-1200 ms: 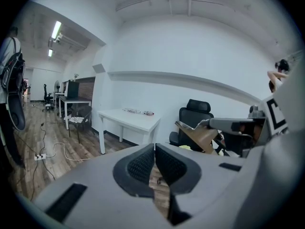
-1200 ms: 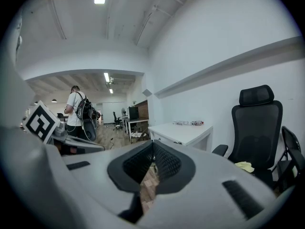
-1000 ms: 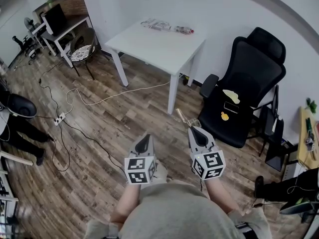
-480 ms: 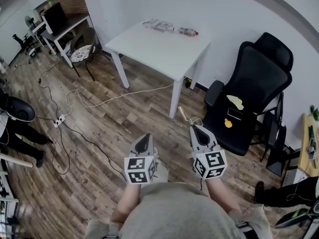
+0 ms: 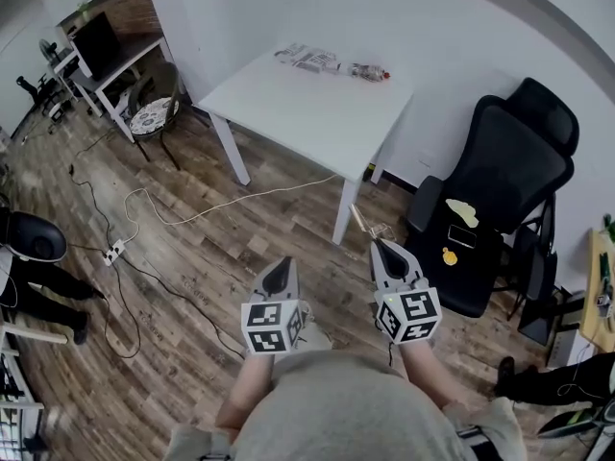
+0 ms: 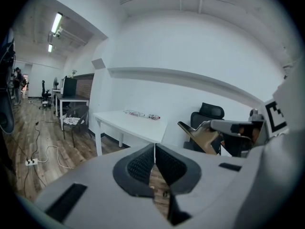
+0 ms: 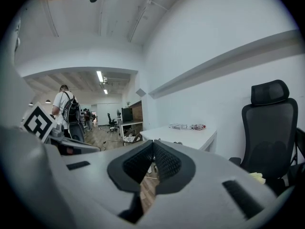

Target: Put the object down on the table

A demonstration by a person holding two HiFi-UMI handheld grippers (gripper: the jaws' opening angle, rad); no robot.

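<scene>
My right gripper is shut on a tan, stick-like object that juts forward and left from its tips. The left gripper view shows the same object as a tan wedge at the right gripper's tip. In the right gripper view its pads are pressed together and the object is mostly hidden. My left gripper is shut, nothing between its pads. Both grippers hang over the wooden floor, short of the white table, which also appears in both gripper views.
Packets and a small bottle lie along the table's far edge. A black office chair with yellow items on its seat stands at right. A cable and power strip lie on the floor at left. A small chair stands at far left.
The table and office chair have come nearer and shifted right in the head view. Both grippers keep their places in front of the body, the right still shut on the tan object.
</scene>
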